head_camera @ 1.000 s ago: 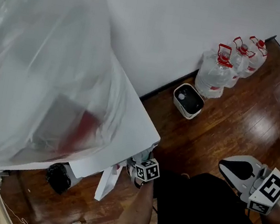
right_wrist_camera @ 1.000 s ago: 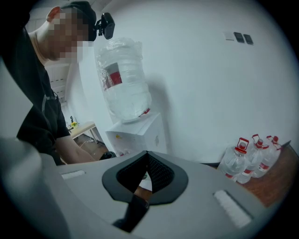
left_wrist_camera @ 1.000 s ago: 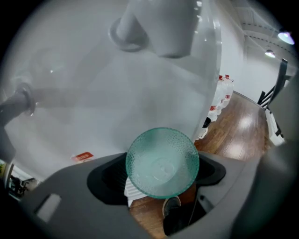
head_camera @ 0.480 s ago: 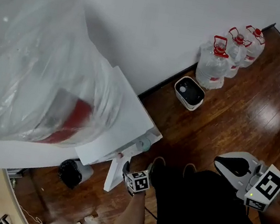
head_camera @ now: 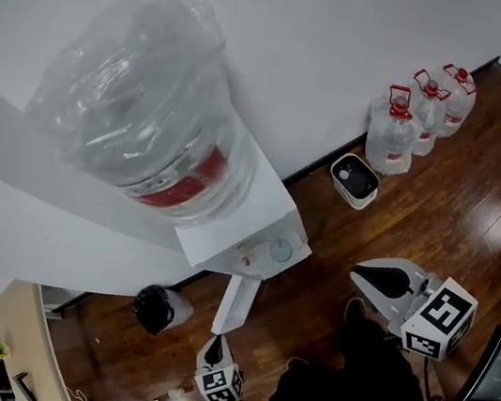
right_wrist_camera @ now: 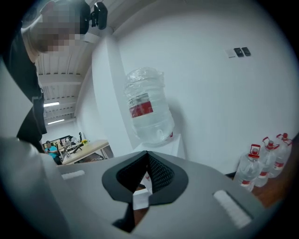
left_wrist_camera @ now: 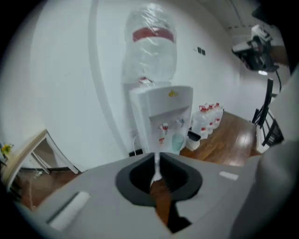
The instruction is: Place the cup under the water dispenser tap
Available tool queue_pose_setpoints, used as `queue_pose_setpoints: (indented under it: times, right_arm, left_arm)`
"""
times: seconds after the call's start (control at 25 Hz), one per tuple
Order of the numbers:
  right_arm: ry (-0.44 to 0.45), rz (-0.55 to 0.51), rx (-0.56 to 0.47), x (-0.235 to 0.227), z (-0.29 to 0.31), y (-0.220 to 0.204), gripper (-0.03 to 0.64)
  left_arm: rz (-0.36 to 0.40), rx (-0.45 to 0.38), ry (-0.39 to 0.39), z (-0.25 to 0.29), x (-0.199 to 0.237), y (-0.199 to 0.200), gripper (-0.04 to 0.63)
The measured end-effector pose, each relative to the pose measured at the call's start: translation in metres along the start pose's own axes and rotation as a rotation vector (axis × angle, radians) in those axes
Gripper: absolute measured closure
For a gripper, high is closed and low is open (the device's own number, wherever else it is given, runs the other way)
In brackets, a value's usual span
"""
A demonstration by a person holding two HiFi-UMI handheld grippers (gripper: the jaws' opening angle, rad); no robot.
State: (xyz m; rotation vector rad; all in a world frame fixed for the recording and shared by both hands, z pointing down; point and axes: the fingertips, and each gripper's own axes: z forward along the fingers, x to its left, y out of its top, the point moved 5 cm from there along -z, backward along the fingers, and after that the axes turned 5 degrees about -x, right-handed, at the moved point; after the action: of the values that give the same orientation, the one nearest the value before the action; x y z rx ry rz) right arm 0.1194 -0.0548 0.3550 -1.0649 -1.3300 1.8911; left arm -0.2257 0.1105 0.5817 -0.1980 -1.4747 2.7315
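The pale green cup (left_wrist_camera: 178, 141) stands upright in the recess of the water dispenser (left_wrist_camera: 161, 105), directly below its right-hand tap (left_wrist_camera: 180, 122), so the placing looks done. From the left tool (left_wrist_camera: 156, 161) the cup lies straight ahead and a little to the right of the line it points along, well apart from its tips. This tool's jaws are closing to a thin slit with nothing between them. In the head view the left tool (head_camera: 213, 342) faces the dispenser's front, while the right tool (head_camera: 356, 272), tips together and empty, stands off to the side, farther from the cup (head_camera: 281, 250). Any nudge to the cup would likely fall to the left
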Motion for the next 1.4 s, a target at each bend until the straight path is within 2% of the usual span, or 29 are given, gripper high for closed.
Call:
queue_pose_setpoints:
  times: [0.04,0.12,0.2,0.36,0.48,0.56,0.64,0.72,0.88,0.96,1.08,1.4]
  right_arm:
    - [-0.005,0.001,-0.012,0.017,0.000,0.000,0.615]
    - [-0.007,0.001,-0.042,0.058,0.003,0.004,0.615]
    - [0.003,-0.013,-0.062,0.100,0.010,0.005,0.615]
    - [0.019,-0.041,-0.056,0.158,0.017,0.003,0.615]
    - [0.016,-0.060,-0.080,0.180,0.008,0.013,0.615]
    - [0.010,-0.079,-0.089,0.181,-0.009,0.017,0.615]
    - [0.011,-0.081,-0.101,0.176,-0.032,0.019,0.615]
    - [0.015,-0.074,-0.112,0.174,-0.046,0.020,0.615]
    - [0.015,-0.100,-0.094,0.186,-0.041,0.025,0.617]
    - [0.009,-0.126,-0.097,0.188,-0.046,0.028,0.617]
    - [-0.001,-0.094,-0.096,0.180,-0.061,0.024,0.617]
    - [0.017,-0.123,-0.102,0.170,-0.084,0.019,0.617]
  left_arm:
    - [-0.058,-0.069,-0.007,-0.017,0.013,0.008,0.522]
    - [-0.184,-0.204,-0.035,-0.051,0.044,0.030,0.508]
    - [-0.253,-0.314,-0.086,-0.079,0.069,0.051,0.508]
    - [-0.235,-0.446,-0.178,-0.128,0.079,0.078,0.512]
    - [-0.222,-0.547,-0.281,-0.161,0.071,0.122,0.520]
    - [-0.173,-0.610,-0.347,-0.184,0.052,0.150,0.525]
    - [-0.099,-0.655,-0.376,-0.209,0.028,0.169,0.523]
    - [-0.082,-0.674,-0.388,-0.227,0.014,0.178,0.523]
    - [-0.163,-0.702,-0.465,-0.242,0.014,0.184,0.517]
    - [-0.130,-0.712,-0.527,-0.253,0.001,0.192,0.498]
    - [-0.059,-0.727,-0.584,-0.267,-0.027,0.210,0.465]
    - [-0.028,-0.675,-0.643,-0.271,-0.066,0.224,0.462]
